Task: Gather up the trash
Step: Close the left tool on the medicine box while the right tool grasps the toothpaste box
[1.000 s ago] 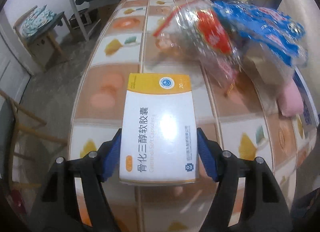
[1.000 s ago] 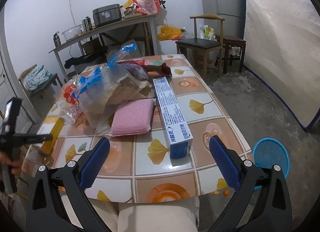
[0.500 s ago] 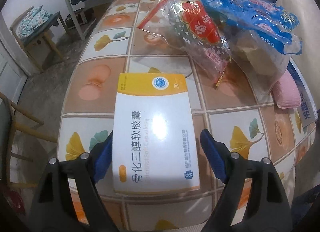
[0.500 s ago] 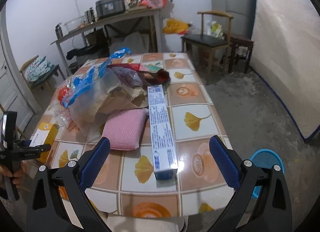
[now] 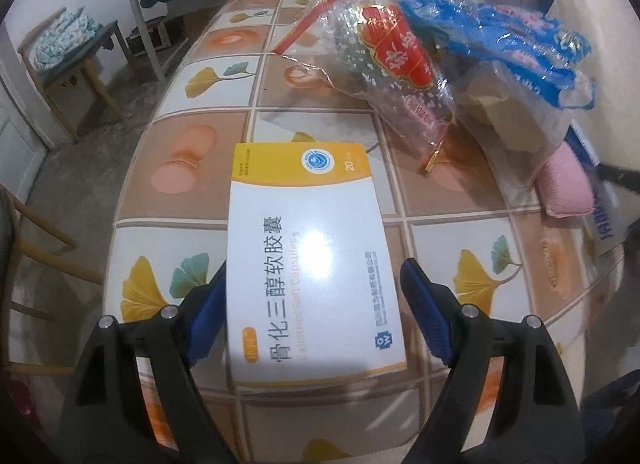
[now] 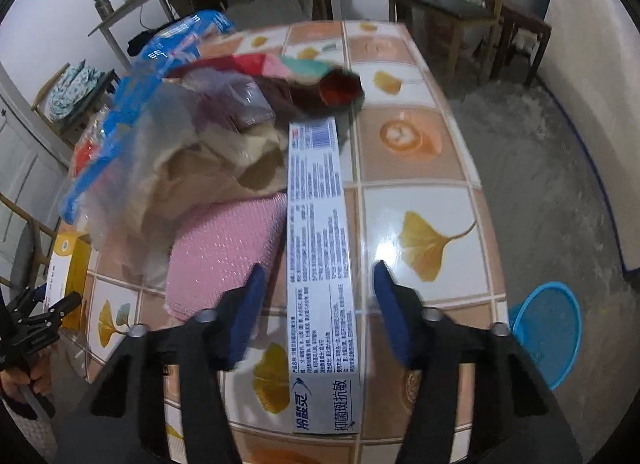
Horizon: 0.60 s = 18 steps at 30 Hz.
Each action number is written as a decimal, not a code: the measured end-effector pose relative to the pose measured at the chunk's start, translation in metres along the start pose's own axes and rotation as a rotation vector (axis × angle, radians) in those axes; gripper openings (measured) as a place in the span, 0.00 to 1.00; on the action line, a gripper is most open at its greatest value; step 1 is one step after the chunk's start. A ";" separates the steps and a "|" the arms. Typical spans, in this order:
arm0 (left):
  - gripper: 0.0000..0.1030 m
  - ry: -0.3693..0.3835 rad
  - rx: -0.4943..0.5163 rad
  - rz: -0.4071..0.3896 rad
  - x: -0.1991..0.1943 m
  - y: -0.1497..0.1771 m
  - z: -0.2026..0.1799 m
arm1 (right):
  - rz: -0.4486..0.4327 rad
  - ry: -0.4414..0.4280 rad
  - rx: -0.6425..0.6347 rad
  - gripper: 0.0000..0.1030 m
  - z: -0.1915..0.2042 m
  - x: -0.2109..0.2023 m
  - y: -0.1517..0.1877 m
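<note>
Trash pickup: right gripper (image 6: 318, 284) now closing around the long white-and-grey toothpaste carton (image 6: 320, 264).
Carton lies flat on the tiled table (image 6: 420, 152), between pads not yet touching; a second ago they stood wide. Left gripper (image 5: 312, 304) stands apart astride the white-and-yellow capsule box (image 5: 308, 256), unclamped.
</note>
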<state>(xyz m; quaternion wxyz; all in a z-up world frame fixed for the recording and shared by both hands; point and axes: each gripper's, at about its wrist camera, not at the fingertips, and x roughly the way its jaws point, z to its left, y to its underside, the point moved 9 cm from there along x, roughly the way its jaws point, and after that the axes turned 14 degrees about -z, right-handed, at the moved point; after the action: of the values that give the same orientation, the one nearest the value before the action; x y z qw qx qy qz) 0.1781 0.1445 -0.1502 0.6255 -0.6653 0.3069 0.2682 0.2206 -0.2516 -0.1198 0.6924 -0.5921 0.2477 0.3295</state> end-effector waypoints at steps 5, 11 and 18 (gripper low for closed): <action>0.76 0.042 -0.016 0.000 -0.002 0.000 0.000 | 0.016 0.002 0.048 0.33 -0.006 -0.006 0.010; 0.80 0.076 -0.017 -0.001 -0.006 0.003 -0.001 | 0.053 0.012 0.104 0.33 -0.012 -0.021 0.027; 0.81 0.081 -0.004 -0.005 -0.007 0.007 -0.003 | 0.065 0.029 0.068 0.47 -0.006 -0.020 0.034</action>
<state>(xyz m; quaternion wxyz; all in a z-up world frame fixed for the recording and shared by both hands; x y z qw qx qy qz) 0.1677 0.1414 -0.1496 0.6119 -0.6775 0.3299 0.2401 0.1825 -0.2585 -0.1284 0.6973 -0.5647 0.2878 0.3348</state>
